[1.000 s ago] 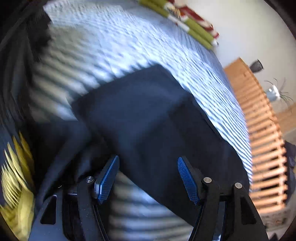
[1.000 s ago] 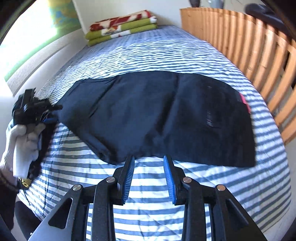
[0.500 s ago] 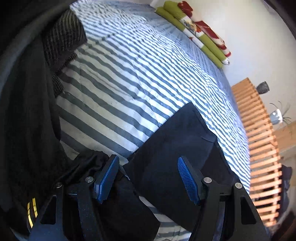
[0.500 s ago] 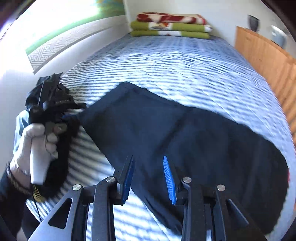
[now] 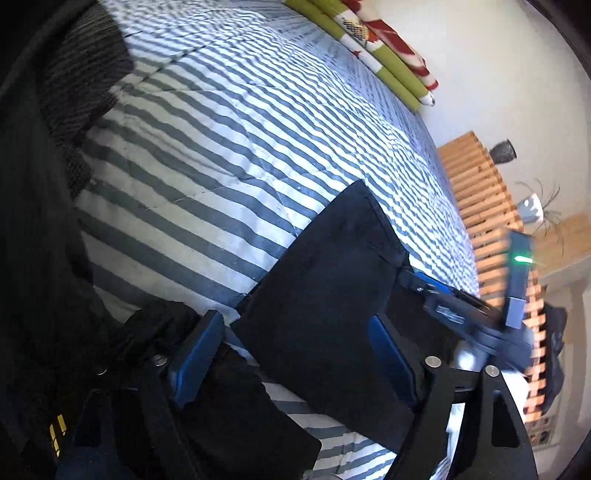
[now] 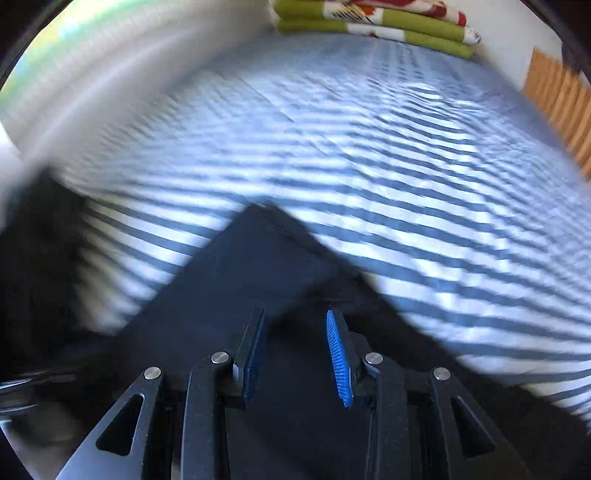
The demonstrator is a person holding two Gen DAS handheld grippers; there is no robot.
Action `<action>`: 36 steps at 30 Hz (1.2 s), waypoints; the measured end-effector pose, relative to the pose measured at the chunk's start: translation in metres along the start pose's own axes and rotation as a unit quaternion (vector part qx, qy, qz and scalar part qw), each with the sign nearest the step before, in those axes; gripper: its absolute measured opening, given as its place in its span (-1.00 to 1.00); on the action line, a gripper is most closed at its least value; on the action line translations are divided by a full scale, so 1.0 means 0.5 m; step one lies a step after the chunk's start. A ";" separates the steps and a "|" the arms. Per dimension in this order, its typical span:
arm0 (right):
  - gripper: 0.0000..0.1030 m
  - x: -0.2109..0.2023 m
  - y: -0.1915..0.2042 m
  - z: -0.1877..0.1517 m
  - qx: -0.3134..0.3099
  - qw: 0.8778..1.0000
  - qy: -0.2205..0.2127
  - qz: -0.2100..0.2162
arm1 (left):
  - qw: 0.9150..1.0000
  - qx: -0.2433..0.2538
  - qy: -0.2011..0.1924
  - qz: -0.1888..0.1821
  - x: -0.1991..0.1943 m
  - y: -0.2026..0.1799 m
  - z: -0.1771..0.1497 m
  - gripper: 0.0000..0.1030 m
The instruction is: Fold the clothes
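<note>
You're working limp, light dark garment (image 5: 332, 314); take its near corner. Left gripper (image 5: 295, 354) has just been spreading, straddling cloth unpinched; right gripper (image 6: 295, 354) is hovering narrowly parted, empty.

Home bedroom, striped bedcover (image 5: 229, 147), folded blankets (image 6: 388, 22), slatted wooden bed frame (image 5: 476, 199)

The striped bed (image 5: 229, 155) lies bare and open beyond the dark garment (image 5: 332, 295), up to the folded blankets (image 5: 388, 55) at its far end. A slatted wooden frame (image 5: 476, 206) closes one long side; a pale wall (image 6: 92, 92) closes the other.
</note>
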State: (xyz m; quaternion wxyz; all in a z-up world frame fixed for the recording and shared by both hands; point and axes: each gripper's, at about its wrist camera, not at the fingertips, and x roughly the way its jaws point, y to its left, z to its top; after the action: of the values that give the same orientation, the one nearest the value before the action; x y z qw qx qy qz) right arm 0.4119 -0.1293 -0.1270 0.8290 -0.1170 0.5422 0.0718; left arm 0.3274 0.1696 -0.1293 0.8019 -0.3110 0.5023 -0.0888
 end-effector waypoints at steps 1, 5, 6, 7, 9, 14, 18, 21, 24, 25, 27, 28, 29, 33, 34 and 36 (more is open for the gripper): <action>-0.36 0.013 -0.013 -0.004 -0.004 1.000 0.000 -0.030 | 1.000 0.004 0.000 0.001 0.000 -0.002 -0.001 0.64; -0.30 -0.014 -0.049 0.002 0.029 0.999 -0.003 -0.025 | 1.000 0.010 -0.002 0.000 0.004 -0.005 -0.002 0.69; -0.31 -0.027 -0.046 0.005 0.033 0.999 -0.017 -0.027 | 1.000 0.013 -0.001 0.001 0.006 -0.007 -0.003 0.72; -0.31 -0.044 -0.039 0.009 0.041 0.998 -0.035 0.009 | 1.000 0.018 -0.001 0.003 0.007 -0.010 -0.004 0.73; -0.33 -0.054 -0.015 0.013 0.028 0.996 -0.045 0.078 | 1.000 0.025 0.001 0.012 0.011 -0.016 -0.005 0.74; -0.34 0.008 0.012 0.011 -0.004 1.000 -0.010 -0.010 | 0.999 0.040 0.012 0.034 0.045 -0.040 0.004 0.97; -0.34 -0.005 -0.029 0.000 0.043 0.998 -0.009 0.046 | 0.997 0.053 0.005 0.058 0.061 -0.062 0.003 0.87; -0.34 -0.034 -0.052 -0.019 0.083 0.992 -0.007 0.092 | 0.999 0.025 0.001 0.034 0.047 -0.048 0.011 0.70; -0.34 -0.055 -0.047 -0.043 0.098 0.985 0.004 0.143 | 1.000 -0.024 0.000 -0.003 0.024 -0.012 0.025 0.54; -0.34 -0.057 -0.036 -0.053 0.087 0.987 0.005 0.135 | 1.000 -0.029 0.006 -0.010 0.021 -0.004 0.028 0.51; -0.34 -0.045 -0.014 -0.065 0.058 0.992 0.010 0.107 | 1.000 -0.024 0.013 -0.005 0.021 0.001 0.028 0.26; -0.35 -0.033 -0.004 -0.074 0.047 0.995 0.013 0.087 | 1.000 -0.015 0.018 0.000 0.022 -0.002 0.026 0.16; -0.36 -0.032 -0.005 -0.081 0.046 0.995 0.009 0.083 | 1.000 -0.009 0.024 0.006 0.026 -0.005 0.022 -0.09; -0.36 -0.039 0.007 -0.089 0.040 0.997 0.002 0.067 | 0.999 -0.007 0.050 -0.003 0.044 -0.007 0.012 -0.67; -0.36 -0.038 0.008 -0.087 0.040 0.997 0.004 0.066 | 0.999 0.003 0.052 0.005 0.047 -0.014 0.009 -0.68; -0.36 -0.034 0.004 -0.083 0.042 0.997 0.007 0.069 | 0.998 0.020 0.059 0.021 0.053 -0.025 0.001 -0.95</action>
State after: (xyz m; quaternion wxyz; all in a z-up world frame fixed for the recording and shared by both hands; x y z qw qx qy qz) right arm 0.3680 -0.1386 -0.1274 0.8224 -0.0446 0.5573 0.1055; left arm 0.3429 0.1479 -0.1417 0.7787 -0.2788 0.5530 -0.1001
